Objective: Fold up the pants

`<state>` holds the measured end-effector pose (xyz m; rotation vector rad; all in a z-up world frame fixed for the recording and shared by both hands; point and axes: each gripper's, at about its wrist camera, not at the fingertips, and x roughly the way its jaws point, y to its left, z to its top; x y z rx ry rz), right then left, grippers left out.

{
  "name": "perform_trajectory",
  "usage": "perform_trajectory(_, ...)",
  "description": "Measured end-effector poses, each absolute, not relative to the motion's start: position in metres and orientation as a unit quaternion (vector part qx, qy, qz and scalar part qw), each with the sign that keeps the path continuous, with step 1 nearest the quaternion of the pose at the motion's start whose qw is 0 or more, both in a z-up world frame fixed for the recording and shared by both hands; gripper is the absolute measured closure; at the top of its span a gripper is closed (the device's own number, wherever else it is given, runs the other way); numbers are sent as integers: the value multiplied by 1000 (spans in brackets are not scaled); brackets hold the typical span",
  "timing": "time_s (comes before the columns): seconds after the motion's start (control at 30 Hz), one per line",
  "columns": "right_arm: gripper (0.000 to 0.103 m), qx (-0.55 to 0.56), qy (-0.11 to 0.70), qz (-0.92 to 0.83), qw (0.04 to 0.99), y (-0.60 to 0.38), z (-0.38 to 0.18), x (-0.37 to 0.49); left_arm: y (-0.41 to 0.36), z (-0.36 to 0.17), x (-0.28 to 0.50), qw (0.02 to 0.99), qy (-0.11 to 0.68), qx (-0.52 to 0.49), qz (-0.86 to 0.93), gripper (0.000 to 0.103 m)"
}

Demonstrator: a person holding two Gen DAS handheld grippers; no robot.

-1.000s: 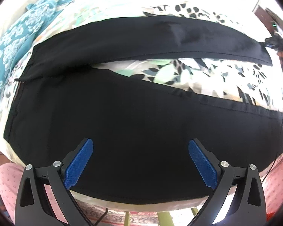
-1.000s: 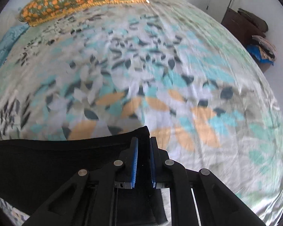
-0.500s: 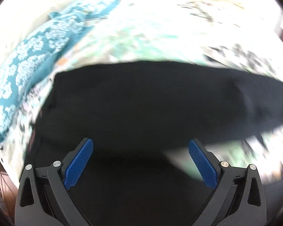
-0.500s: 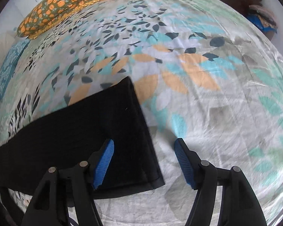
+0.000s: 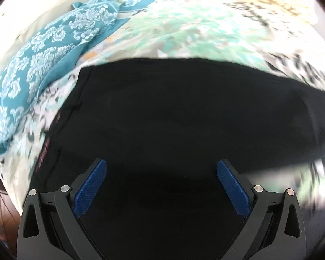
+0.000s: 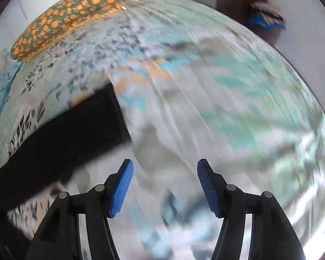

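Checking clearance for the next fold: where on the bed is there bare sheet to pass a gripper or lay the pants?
Bare floral sheet runs right of the black pants hem, up to the orange pillow. The open right gripper hovers over it. Crowded: the teal cloth borders the pants' far end, where the open left gripper is.

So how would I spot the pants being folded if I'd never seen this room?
Find the big bed with the leafy teal and orange sheet. At one end lie an orange-dotted pillow and a teal patterned cloth. The pants are the long flat strip lying on the sheet, the only plain black thing there.
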<state>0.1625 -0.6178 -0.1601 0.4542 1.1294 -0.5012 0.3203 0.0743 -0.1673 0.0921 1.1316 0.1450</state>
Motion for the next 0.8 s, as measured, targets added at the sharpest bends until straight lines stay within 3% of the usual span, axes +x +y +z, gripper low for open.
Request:
perform_trajectory(0.2, 38, 242, 577, -195, 755, -560, -187, 70, 65, -199, 252, 817, 572, 54, 47, 1)
perform_trajectory(0.33, 38, 240, 542, -202, 779, -527, -180, 63, 62, -200, 254, 820, 568, 44, 57, 0)
perform_trajectory(0.43, 24, 221, 514, -191, 807, -494, -164, 82, 77, -204, 257, 824, 564, -16, 46, 0)
perform_trajectory(0.53, 23, 178, 506, -142, 832, -457, -148, 112, 78, -190, 272, 822, 569, -9, 39, 2)
perform_trajectory(0.7, 21, 104, 413, -87, 901, -422, -103, 163, 85, -148, 324, 870, 492, -12, 42, 1)
perform_trajectory(0.77, 2, 110, 443, -46, 888, -429, -114, 197, 93, -149, 349, 873, 484, -29, 47, 1)
perform_trajectory(0.8, 3, 118, 494, -25, 861, -436, -130, 220, 99, -154, 359, 872, 485, -34, 56, 1)
